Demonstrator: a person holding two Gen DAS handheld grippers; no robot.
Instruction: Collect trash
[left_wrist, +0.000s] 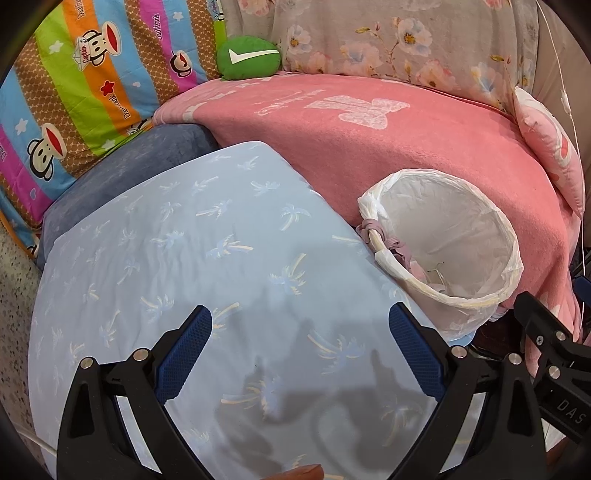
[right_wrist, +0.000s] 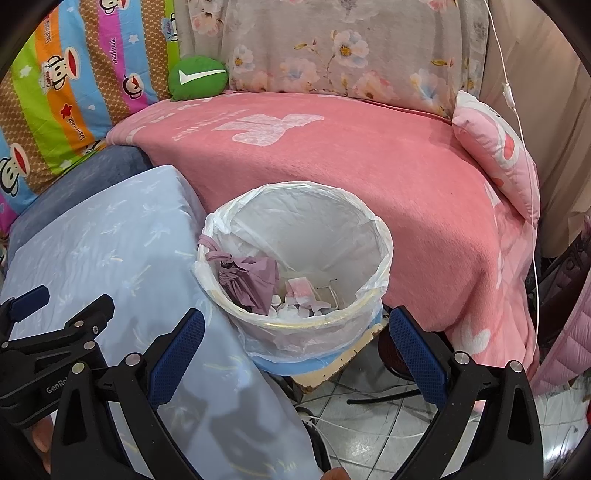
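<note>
A round bin (right_wrist: 380, 236) lined with a white plastic bag stands between the light blue cushion (right_wrist: 110, 236) and the pink blanket (right_wrist: 332, 155). Inside lie a crumpled purple cloth (right_wrist: 251, 280), pink-and-white wrappers (right_wrist: 303, 295) and white scraps. The bin also shows in the left wrist view (left_wrist: 513, 254). My right gripper (right_wrist: 295, 325) is open and empty, just in front of the bin's near rim. My left gripper (left_wrist: 300, 321) is open and empty above the blue cushion (left_wrist: 184, 236), left of the bin.
A green round pillow (left_wrist: 248, 59) lies at the back. Striped monkey-print bedding (left_wrist: 74, 92) is at the left and a flowered sheet (left_wrist: 406, 40) behind. A pink pillow (right_wrist: 495, 147) lies at the right. Cables (right_wrist: 369, 406) run over the tiled floor below the bin.
</note>
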